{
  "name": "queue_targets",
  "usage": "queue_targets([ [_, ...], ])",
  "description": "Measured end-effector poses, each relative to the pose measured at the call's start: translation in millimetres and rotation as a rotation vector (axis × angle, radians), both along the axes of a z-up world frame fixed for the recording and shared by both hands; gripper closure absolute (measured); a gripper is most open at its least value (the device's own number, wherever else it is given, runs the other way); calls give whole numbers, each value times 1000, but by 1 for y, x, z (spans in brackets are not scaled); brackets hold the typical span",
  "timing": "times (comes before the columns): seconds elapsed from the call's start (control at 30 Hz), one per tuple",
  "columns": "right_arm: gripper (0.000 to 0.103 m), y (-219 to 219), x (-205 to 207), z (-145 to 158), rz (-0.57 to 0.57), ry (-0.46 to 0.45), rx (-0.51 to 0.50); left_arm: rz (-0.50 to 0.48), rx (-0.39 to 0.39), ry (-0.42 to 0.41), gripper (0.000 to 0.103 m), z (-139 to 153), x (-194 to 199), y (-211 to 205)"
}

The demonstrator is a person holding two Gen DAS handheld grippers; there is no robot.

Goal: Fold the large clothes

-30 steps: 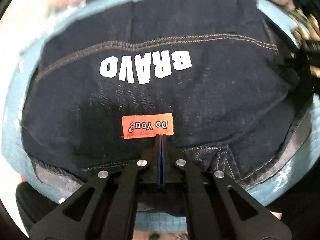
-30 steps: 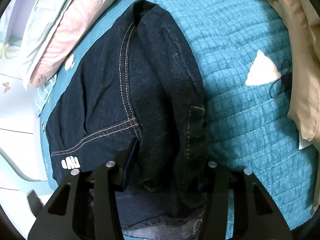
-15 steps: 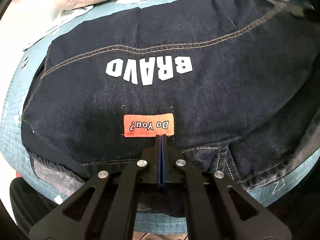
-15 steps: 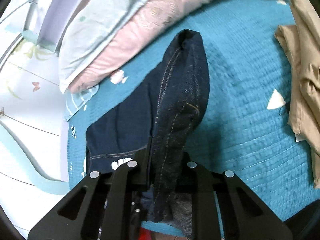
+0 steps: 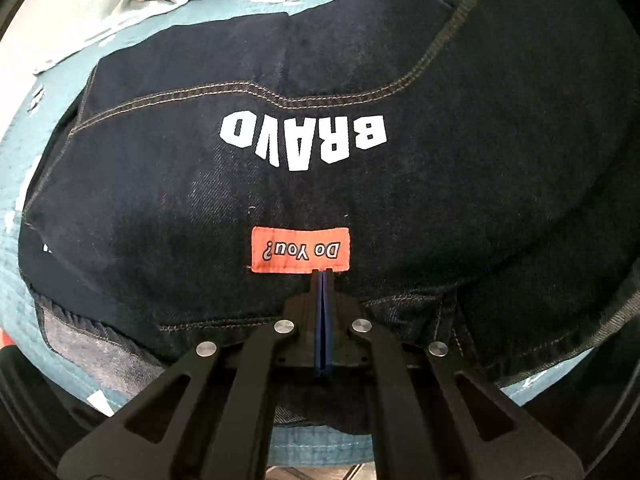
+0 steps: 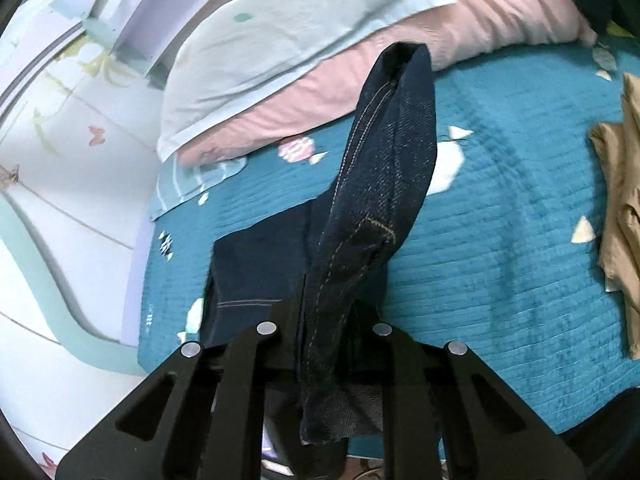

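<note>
Teal quilted bed [image 6: 500, 240], pink pillow [image 6: 460, 28] behind; right tool [image 6: 324, 320] clamps jeans [image 6: 384, 168], left tool [image 5: 322, 276] pressed together.

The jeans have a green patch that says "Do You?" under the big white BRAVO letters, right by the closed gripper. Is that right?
Almost. The patch is orange, not green; the left wrist view shows it clearly. The rest holds: it reads "Do You?", sits on the jeans below the white BRAVO letters, and the left gripper, with its jaws together, is right at the patch's edge.
</note>
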State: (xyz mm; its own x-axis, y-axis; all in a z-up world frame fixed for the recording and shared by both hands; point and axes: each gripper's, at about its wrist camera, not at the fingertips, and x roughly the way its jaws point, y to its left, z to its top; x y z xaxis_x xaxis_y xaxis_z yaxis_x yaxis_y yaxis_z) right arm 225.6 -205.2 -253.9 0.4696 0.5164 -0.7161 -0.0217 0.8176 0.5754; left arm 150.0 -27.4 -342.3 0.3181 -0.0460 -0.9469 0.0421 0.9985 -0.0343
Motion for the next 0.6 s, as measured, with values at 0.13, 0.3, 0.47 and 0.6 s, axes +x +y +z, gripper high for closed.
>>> queue_targets([
  [0.13,90,30,1,17,49,-22,-34,-35,-24,-18,102,3,1,5],
  [0.3,90,71,6,34,95,-49,-74,-20,-67,-54,101,28,-8,19],
  [0.47,89,112,13,34,149,-50,-107,14,-73,-143,101,61,-15,51],
  [0.6,89,152,21,25,196,-27,-116,74,-64,-139,101,65,-19,91],
])
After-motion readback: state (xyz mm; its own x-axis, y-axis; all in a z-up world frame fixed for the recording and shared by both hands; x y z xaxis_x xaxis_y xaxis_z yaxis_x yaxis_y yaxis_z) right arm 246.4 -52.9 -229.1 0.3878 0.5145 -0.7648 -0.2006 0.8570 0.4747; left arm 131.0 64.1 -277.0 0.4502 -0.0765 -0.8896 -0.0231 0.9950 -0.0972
